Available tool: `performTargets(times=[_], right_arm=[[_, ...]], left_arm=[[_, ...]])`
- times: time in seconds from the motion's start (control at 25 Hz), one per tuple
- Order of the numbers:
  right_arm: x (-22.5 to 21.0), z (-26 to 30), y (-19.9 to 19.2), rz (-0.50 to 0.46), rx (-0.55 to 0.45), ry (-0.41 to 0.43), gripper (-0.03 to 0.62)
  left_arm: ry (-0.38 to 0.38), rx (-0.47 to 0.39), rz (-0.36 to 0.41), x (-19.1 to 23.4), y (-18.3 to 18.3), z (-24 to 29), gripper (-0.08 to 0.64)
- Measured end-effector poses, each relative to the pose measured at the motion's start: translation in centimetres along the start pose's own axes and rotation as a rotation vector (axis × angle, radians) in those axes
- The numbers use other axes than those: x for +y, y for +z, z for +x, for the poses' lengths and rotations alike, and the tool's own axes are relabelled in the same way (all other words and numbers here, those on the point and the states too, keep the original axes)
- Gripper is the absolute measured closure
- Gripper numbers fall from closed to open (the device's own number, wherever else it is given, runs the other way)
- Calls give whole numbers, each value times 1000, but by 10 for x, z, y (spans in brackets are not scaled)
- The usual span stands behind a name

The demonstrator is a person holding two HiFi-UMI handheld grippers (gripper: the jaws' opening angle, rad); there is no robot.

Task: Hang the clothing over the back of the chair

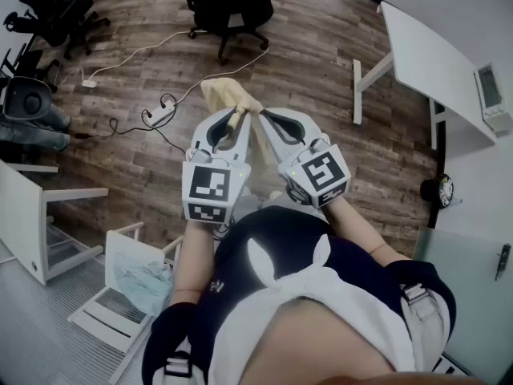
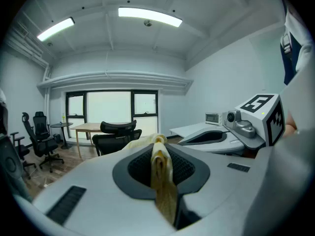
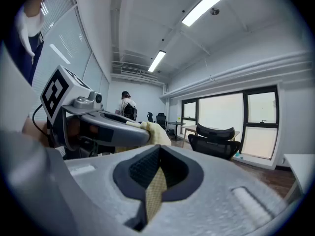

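Observation:
A pale yellow garment (image 1: 228, 96) hangs bunched over the wood floor, held up in front of the person. My left gripper (image 1: 238, 114) is shut on a fold of it, and the cloth (image 2: 161, 176) runs up between the pads in the left gripper view. My right gripper (image 1: 261, 115) is close beside the left one, shut on another strip of the garment (image 3: 156, 191). A black office chair (image 1: 232, 2) stands ahead with its back (image 2: 117, 128) towards me, well beyond both grippers. The right gripper view shows the same chair (image 3: 214, 140) at the right.
A white desk (image 1: 425, 54) stands at the right. On the floor to the left of the garment lie a power strip (image 1: 159, 116) and cables. More black chairs (image 1: 56, 10) stand at the far left. A white frame bearing teal cloth (image 1: 144, 283) sits near left. A person (image 3: 128, 104) stands far off.

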State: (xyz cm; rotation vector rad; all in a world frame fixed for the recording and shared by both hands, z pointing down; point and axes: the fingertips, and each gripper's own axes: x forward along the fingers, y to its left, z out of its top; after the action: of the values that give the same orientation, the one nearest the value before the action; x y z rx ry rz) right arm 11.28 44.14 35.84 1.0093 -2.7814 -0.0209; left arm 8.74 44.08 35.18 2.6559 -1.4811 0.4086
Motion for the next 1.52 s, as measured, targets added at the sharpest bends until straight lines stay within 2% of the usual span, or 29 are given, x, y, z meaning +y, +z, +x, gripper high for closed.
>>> performTargets(times=[0.2,0.48,0.8,1.12,1.16,1.2,1.52], right_arm=[[12,4,-2,3,6,-24,594],[13,11,-2,-21,-33,-108,594],[12,29,-10,20,-19,-47,592],[-31,69,-13,78,23,-46,591],[-37,76,-15,81,22,-41,558],[-42,83,-17,87,19,-32,493],[-94,140,-19,101,25,-24,491]], left_arm=[[-44,-6,-8,1,-3,-11,506],[-92,-28,2,9,-9,-12,506],[-121,-34,-24,25,-11,4,506],[-135,-24,-48,69,-5,49,506],[-138,-24,-47,75,-4,55,506],[-140,-23,-46,80,-3,62,506],[-147,-26,-30,129,13,119,506]])
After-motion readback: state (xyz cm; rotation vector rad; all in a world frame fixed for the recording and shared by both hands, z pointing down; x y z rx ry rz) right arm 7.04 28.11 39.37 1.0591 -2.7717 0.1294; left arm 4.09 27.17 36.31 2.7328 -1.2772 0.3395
